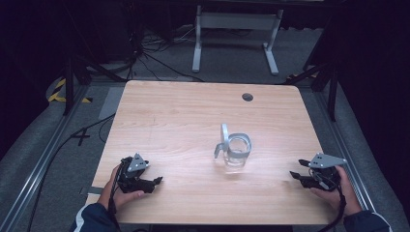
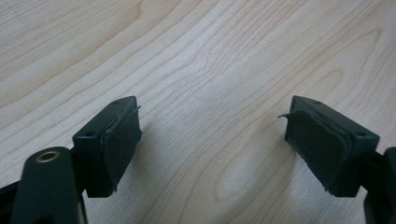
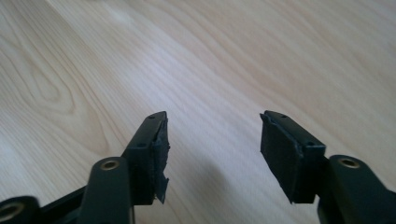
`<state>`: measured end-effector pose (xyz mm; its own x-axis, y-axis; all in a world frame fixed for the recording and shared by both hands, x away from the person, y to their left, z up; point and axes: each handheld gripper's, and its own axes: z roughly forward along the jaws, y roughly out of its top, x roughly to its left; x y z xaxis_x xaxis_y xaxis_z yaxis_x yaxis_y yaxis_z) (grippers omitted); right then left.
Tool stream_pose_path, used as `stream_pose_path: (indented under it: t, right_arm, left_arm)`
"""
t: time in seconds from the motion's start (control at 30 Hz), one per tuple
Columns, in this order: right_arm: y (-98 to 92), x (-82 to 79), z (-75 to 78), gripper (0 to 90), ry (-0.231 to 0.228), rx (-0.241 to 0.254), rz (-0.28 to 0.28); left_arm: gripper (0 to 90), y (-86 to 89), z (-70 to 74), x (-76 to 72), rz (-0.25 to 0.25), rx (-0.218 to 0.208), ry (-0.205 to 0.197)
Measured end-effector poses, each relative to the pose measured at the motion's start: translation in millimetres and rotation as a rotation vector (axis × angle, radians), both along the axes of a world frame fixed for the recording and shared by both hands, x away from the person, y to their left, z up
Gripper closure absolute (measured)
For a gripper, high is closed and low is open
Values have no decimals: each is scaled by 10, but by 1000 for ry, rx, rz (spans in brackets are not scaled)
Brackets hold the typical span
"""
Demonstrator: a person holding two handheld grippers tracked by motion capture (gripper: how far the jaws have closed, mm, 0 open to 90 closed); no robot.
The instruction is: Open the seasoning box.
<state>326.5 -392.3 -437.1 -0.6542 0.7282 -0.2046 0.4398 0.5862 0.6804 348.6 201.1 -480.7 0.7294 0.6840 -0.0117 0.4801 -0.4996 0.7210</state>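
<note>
- Left hand [image 1: 126, 195] rests at the near left corner of the table [image 1: 183, 111], a dark sleeve [image 1: 94, 220] behind it.
- Left gripper [image 1: 155, 181] lies low over the wood, its grey plate [image 1: 139, 162] on top, pointing right. In the left gripper view its jaws stand wide apart with nothing between them, only bare wood grain; the pads [image 2: 122, 140] look worn and frayed at the edges.
- Jar [image 1: 237, 152], clear glass with a metal band at the mouth, stands upright right of the table's middle, nearer the front edge than the back. Its round lid [image 1: 224, 134] is swung up on its hinge, standing on edge at the jar's left rim. The jar is well apart from both grippers.
- Hole [image 1: 247, 97], small and dark, sits near the far edge of the table.
- Right gripper [image 1: 294, 175] is at the near right edge, pointing left. In the right gripper view its jaws are spread open and hold nothing; one pad [image 3: 161, 161] is torn at its lower corner.
- Right hand [image 1: 338, 191] grips it from behind.
</note>
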Motion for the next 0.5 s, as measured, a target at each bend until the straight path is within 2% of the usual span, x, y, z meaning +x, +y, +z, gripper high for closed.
stream_pose_path:
  t: [0.07, 0.13, 0.17, 0.3, 0.5]
  right_arm:
    - [-60, -24, -68, 388, 17, 14, -14]
    - [-126, -50, -146, 365, 27, 50, -34]
    - [-154, -58, -189, 349, 40, 72, -40]
    - [-272, -90, -289, 320, 42, 186, -63]
    - [-276, -102, -293, 270, 35, 174, -87]
  left_arm:
    - [176, 0, -1, 1, 3, -1, 1]
    - [174, 0, -1, 3, 4, -2, 3]
    - [173, 4, 2, 8, 1, 6, -1]
    - [162, -3, -2, 12, 5, -1, 5]
    - [161, -3, -2, 12, 5, -1, 5]
